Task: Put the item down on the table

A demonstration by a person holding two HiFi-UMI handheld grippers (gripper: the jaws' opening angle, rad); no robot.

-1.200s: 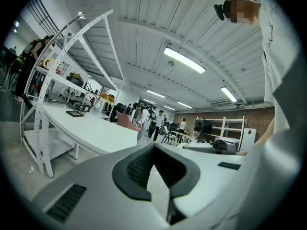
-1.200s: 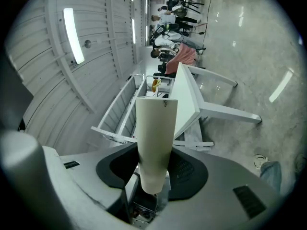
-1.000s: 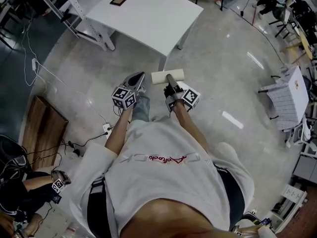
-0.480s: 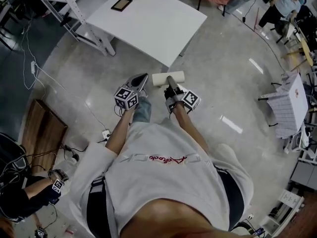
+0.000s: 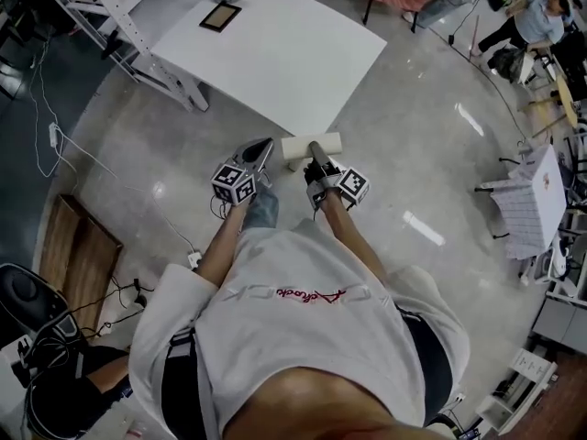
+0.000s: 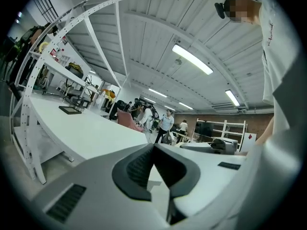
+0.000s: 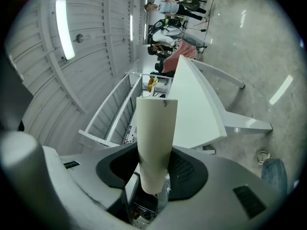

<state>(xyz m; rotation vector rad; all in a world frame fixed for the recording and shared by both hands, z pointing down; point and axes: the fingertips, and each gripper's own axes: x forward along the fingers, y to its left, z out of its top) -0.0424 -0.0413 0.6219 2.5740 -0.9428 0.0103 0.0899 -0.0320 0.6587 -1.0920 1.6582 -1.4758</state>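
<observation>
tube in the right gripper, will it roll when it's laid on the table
Probably: the tube is a smooth round cylinder, so laid sideways on the flat table it may well roll. It looks stiff, jutting straight out of the right gripper without sagging. One gripper carries it alone, so it is likely light.

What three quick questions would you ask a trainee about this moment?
1. True or false: the cream tube already lies on the white table.
2. Which tongs hold the tube? A. left tongs B. right tongs C. both
3. Fill in: the left tongs' jaws are ____, with nothing between them.

Key: 1 false, the tube is held in the air short of the table; 2 B; 3 shut.
</observation>
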